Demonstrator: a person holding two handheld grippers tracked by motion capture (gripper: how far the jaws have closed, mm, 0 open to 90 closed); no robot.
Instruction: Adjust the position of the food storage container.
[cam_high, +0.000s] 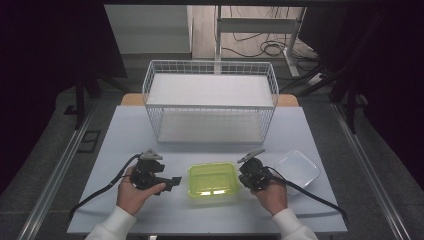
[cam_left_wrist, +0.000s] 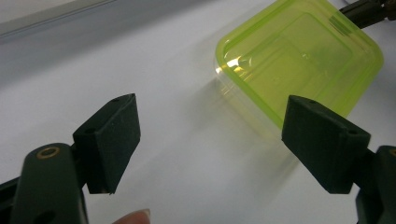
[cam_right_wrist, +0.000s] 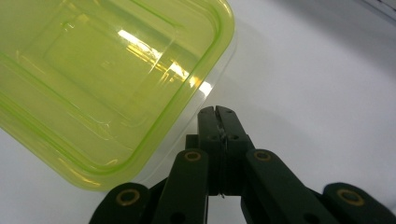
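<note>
Green container (cam_high: 213, 182) lies flat, long axis crosswise, between the spread left hand-held gripper (cam_high: 175, 181) and pressed-together right hand-held gripper (cam_high: 243, 176).

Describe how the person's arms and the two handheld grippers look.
Both arms wear white sleeves. Each hand carries a black gripper: left gripper, right gripper. Both have black jaw arms with brass-coloured rivets and flat black pads. A grey three-cornered plate tops each, and a black cable trails from each.
</note>
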